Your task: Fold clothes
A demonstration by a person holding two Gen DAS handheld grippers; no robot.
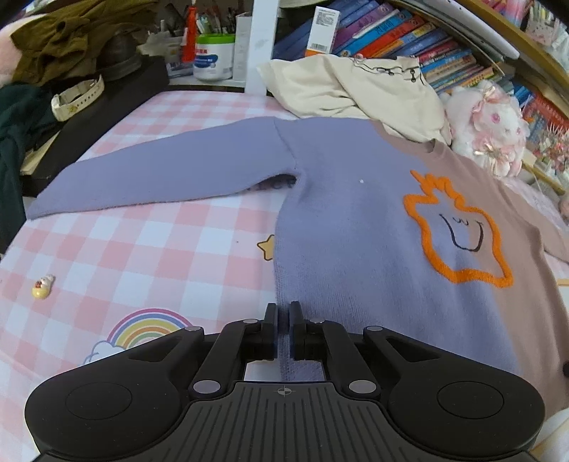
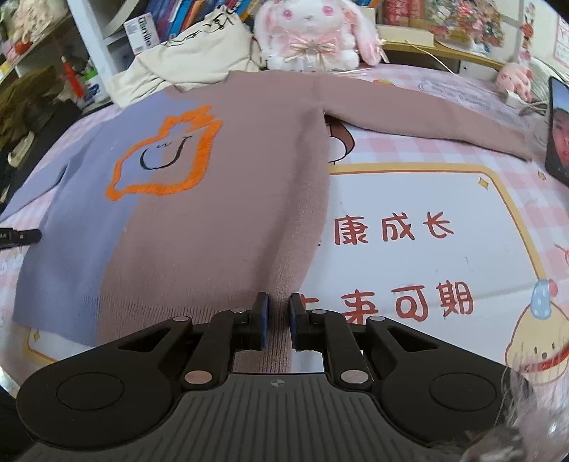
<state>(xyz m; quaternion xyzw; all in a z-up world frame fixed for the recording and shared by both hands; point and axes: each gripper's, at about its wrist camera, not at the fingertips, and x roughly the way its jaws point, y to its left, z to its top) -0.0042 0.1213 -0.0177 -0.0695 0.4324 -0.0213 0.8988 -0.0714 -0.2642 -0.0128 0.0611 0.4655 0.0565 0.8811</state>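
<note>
Left gripper [image 1: 283,320]: jaws nearly together, clamped on the sweater's [image 1: 355,220] hem at its lavender corner.
Right gripper [image 2: 278,312]: jaws narrowly apart, mauve hem fabric between them; grip could not be confirmed.
Sweater position: flat on the checked bedspread [image 1: 142,248], running from the jaws toward 12 o'clock.
Sweater appearance: half lavender, half mauve; orange-outlined smiling motif [image 2: 167,160] centred; sleeves spread toward 10 and 2 o'clock.
Beyond collar: cream garment [image 1: 359,89], plush rabbit [image 2: 309,32].
</note>
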